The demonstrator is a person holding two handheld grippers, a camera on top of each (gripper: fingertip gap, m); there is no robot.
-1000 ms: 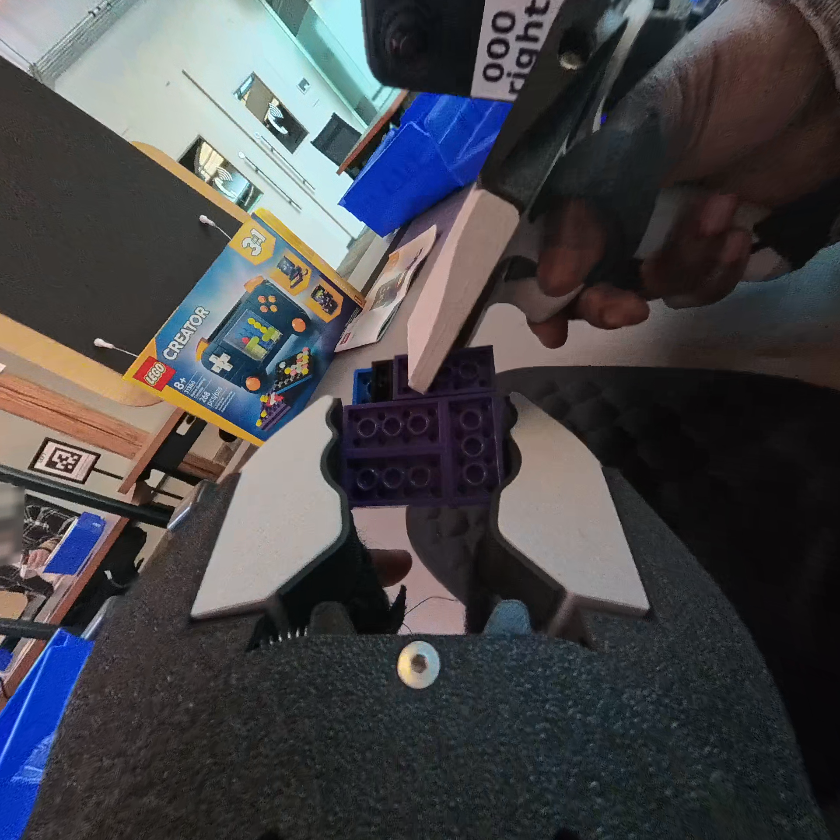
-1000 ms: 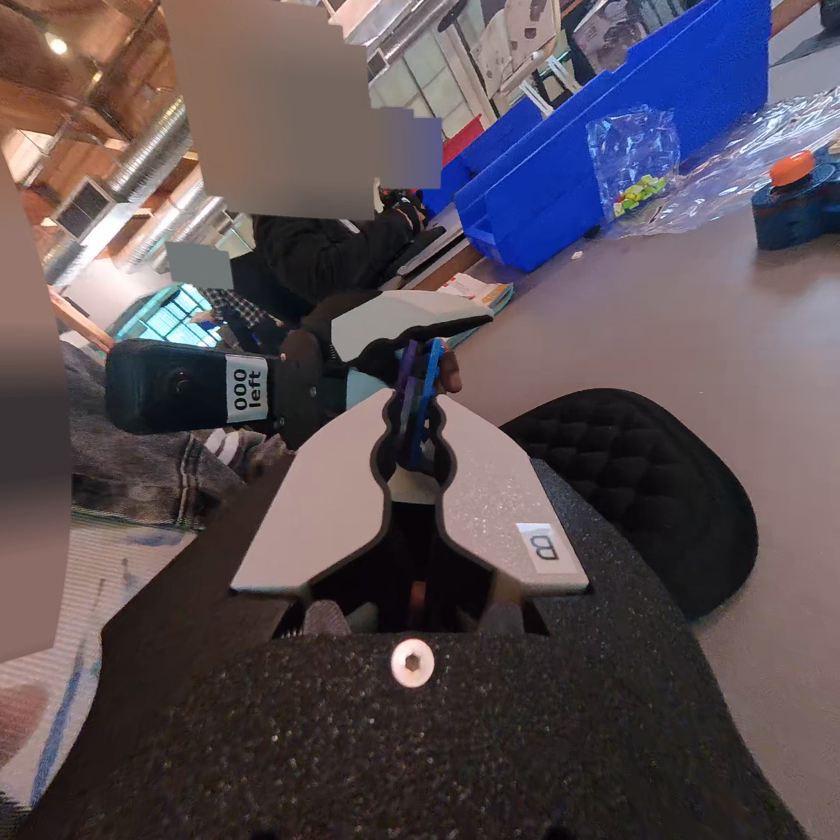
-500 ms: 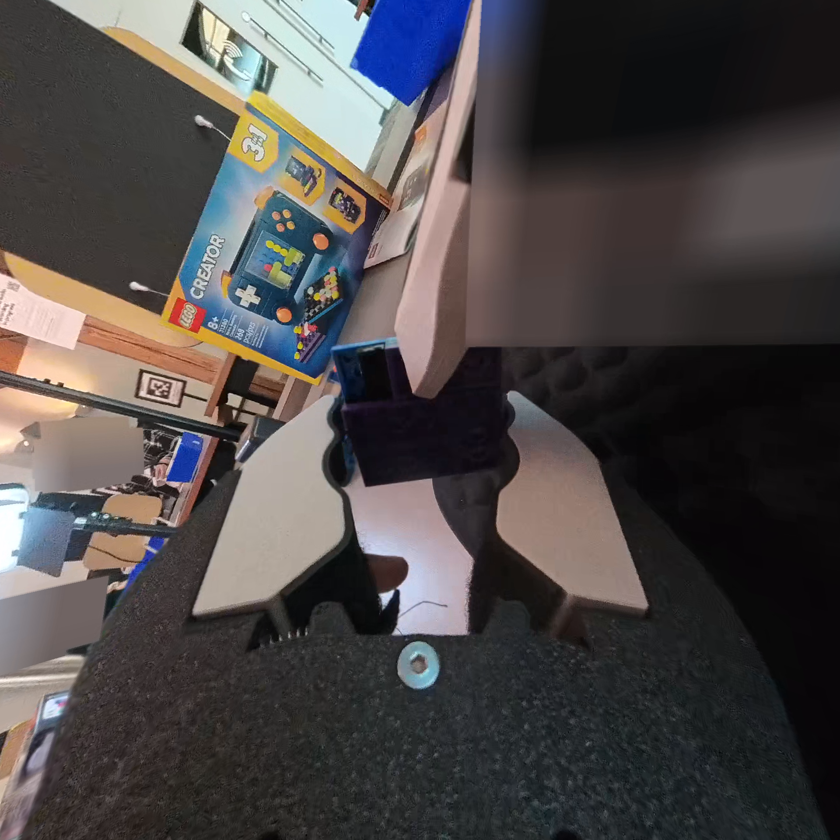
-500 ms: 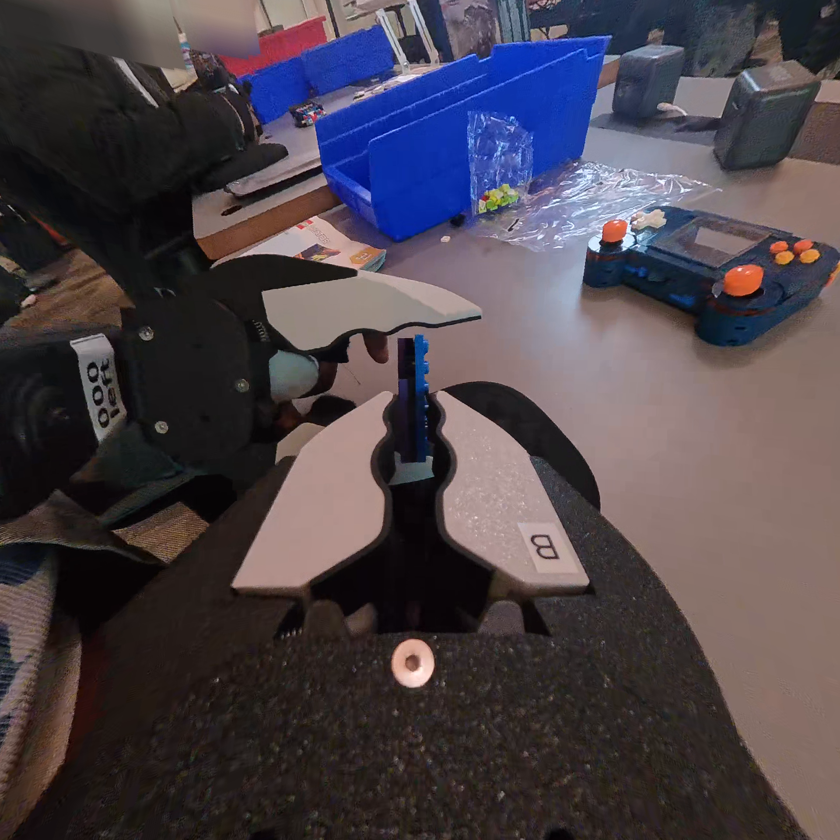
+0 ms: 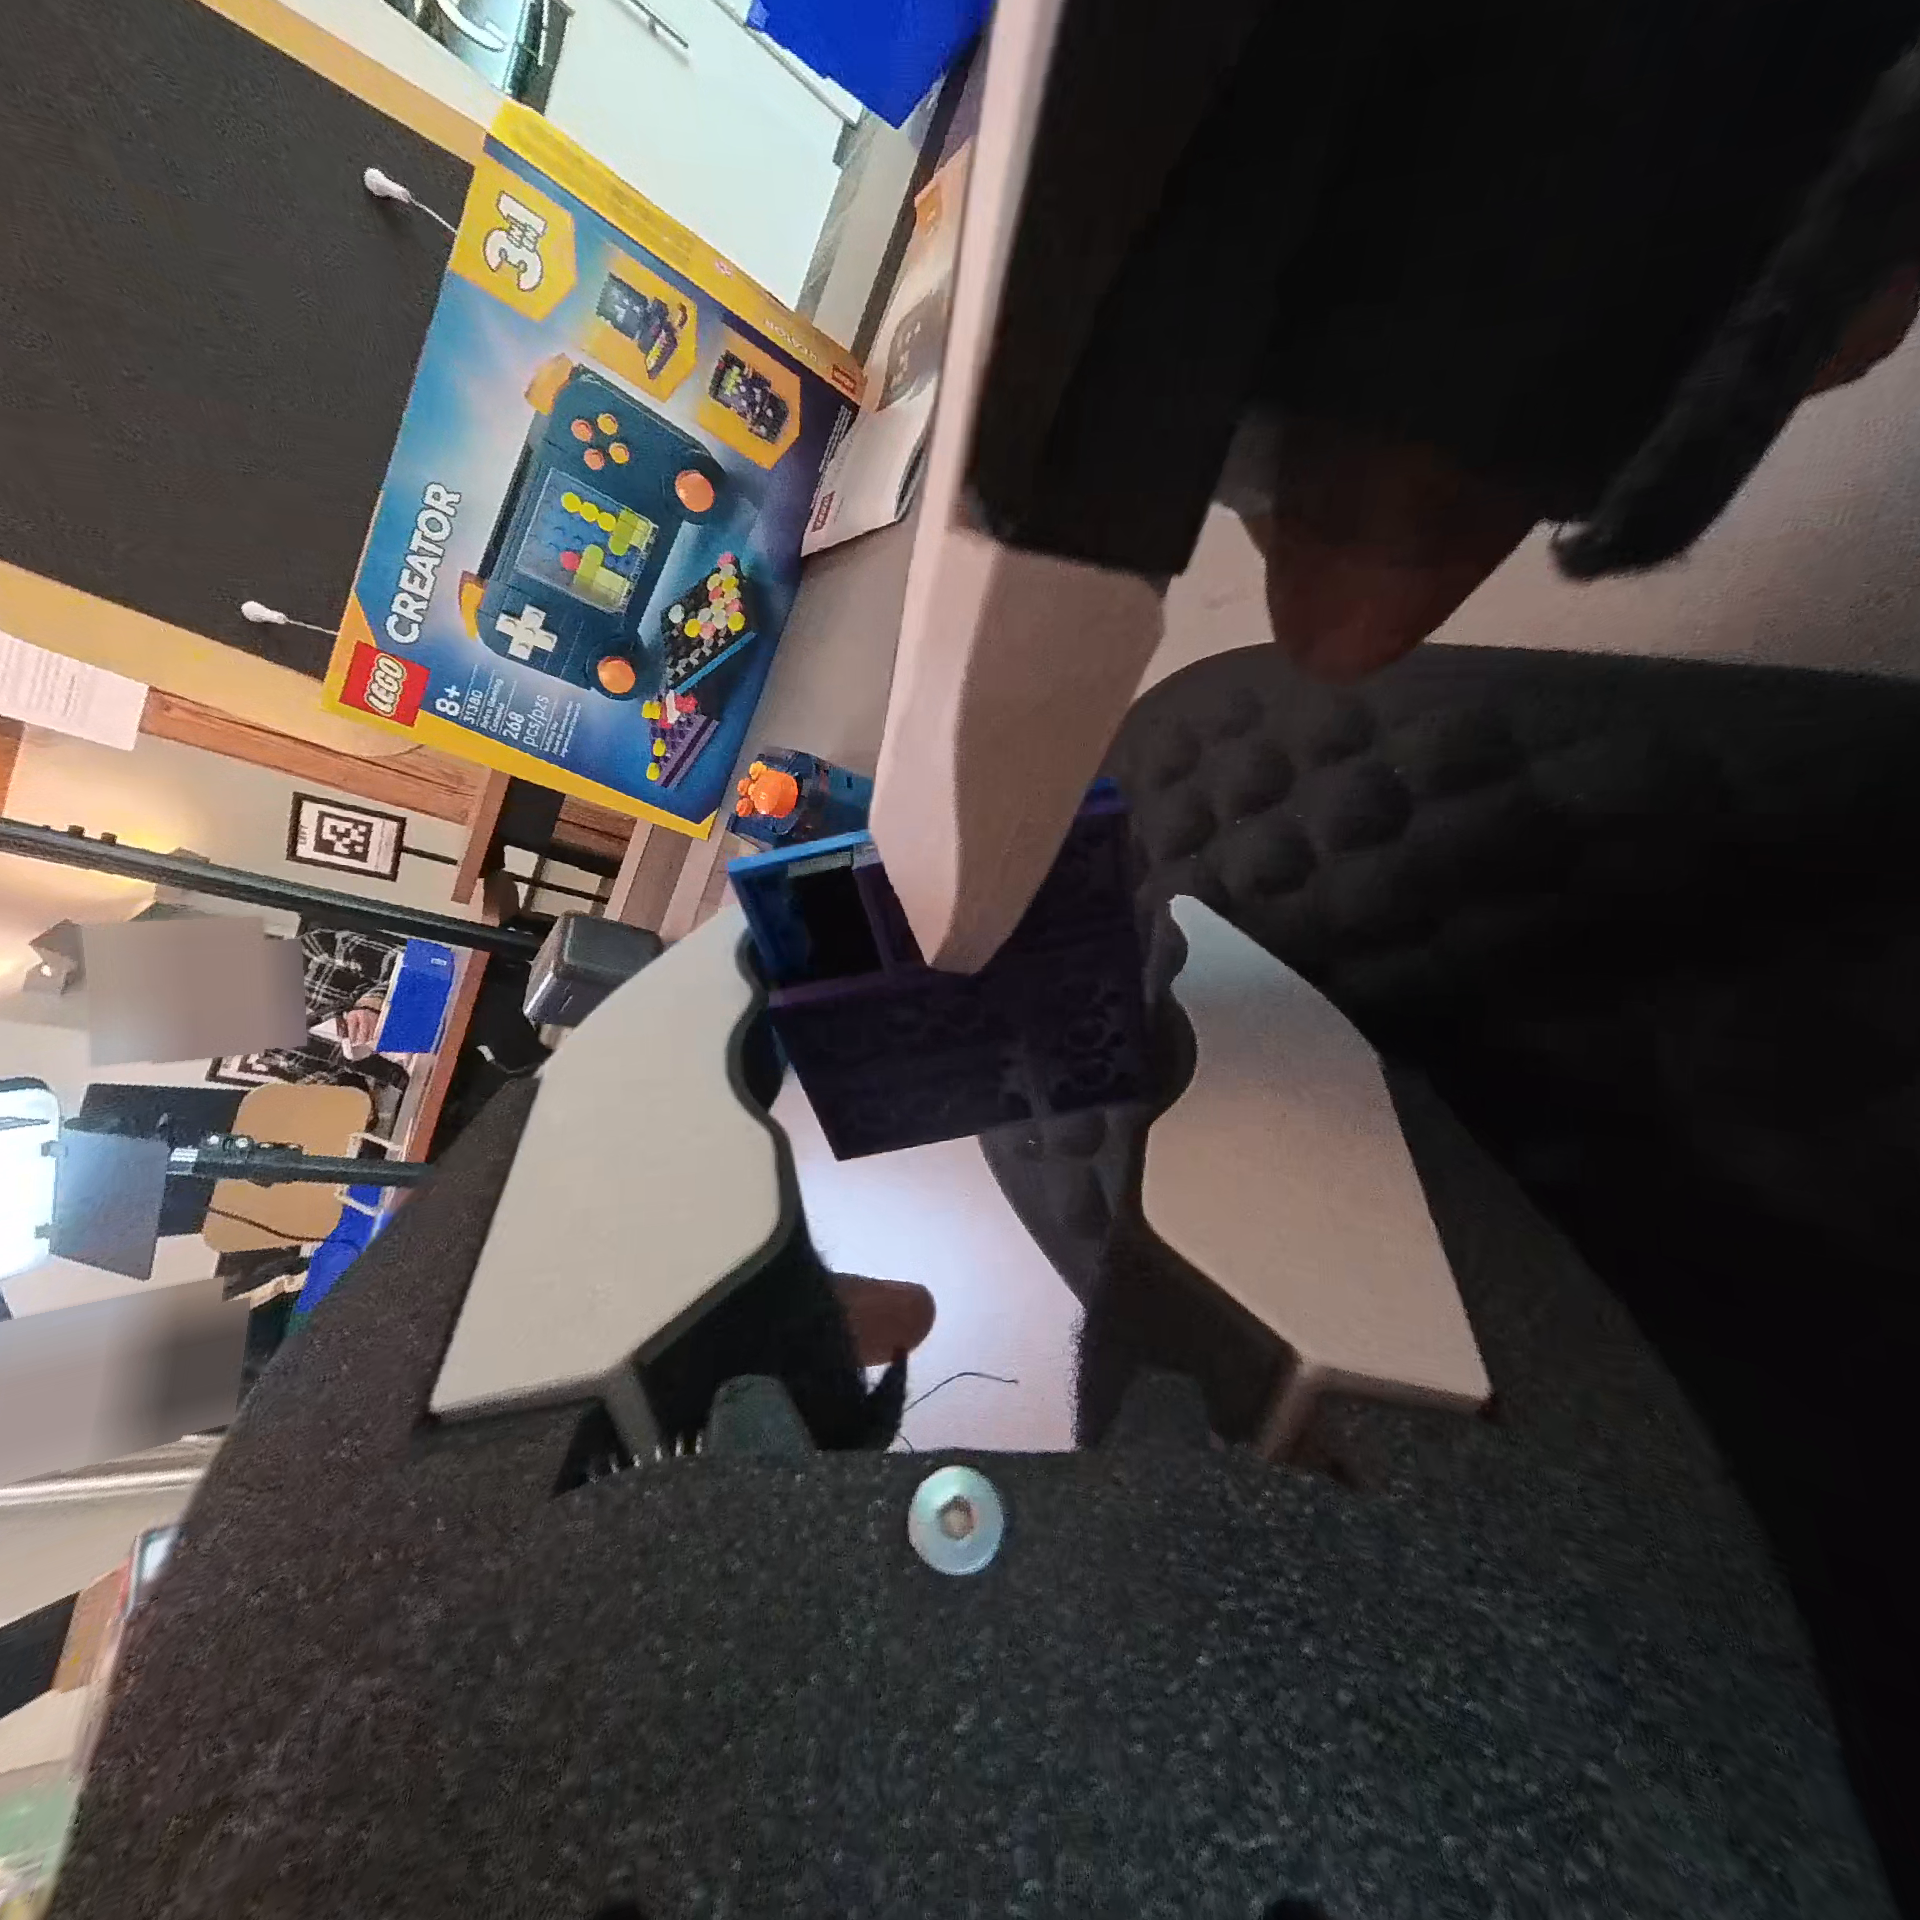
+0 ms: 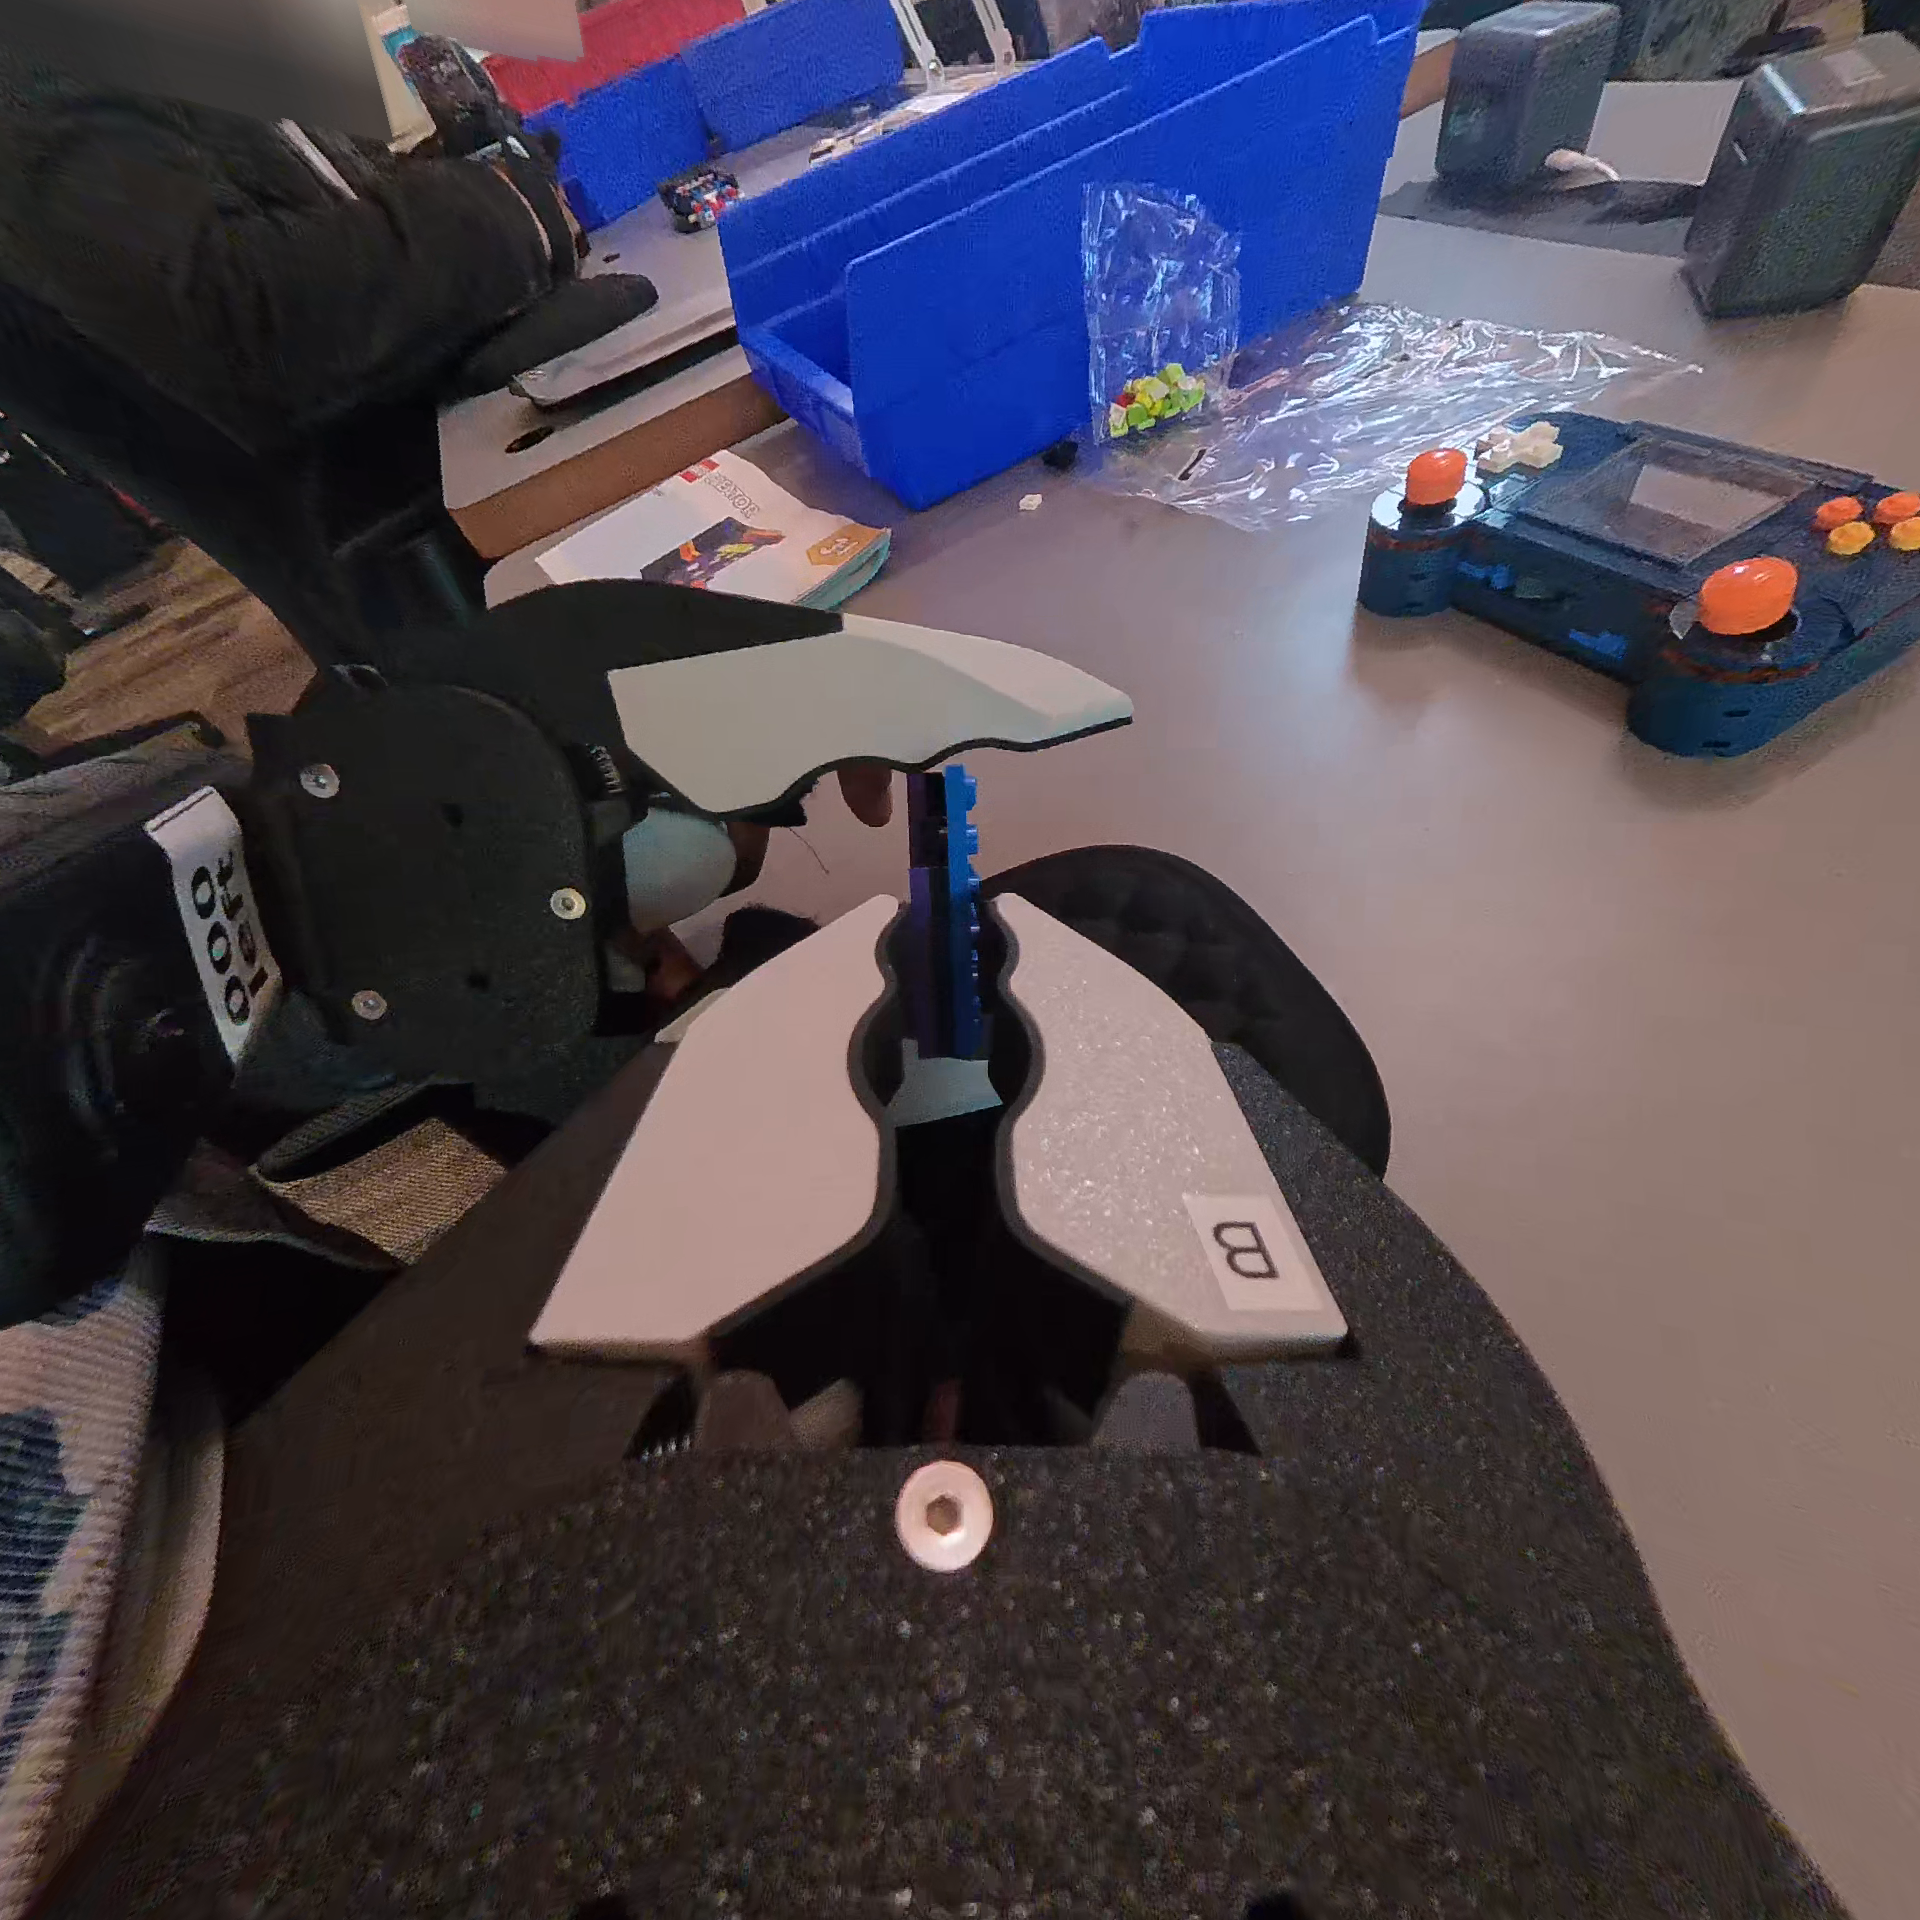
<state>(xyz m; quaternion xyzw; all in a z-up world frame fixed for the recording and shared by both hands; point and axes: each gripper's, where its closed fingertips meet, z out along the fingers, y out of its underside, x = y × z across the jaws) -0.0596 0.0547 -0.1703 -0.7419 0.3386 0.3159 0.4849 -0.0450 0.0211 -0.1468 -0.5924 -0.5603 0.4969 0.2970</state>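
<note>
Brick assembly (image 5: 935,1049), a thin sandwich of dark purple and blue studded plates, is pinched between both of your tools above the black quilted pad (image 6: 1247,966). Your right gripper (image 6: 940,935) has its jaws nearly closed on the flat faces. Your left gripper (image 5: 961,966) stands wider, its jaws bearing on the two opposite narrow edges. I judge the hold sound but slightly skewed, since the plates sit tilted between the left fingertips. Square them so the pale, smooth pads meet hard plastic flat rather than on a corner, and press evenly across the studs. The grey table (image 6: 1455,935) is matte, and a blue console model (image 6: 1662,582) with glossy orange knobs lies well apart.
</note>
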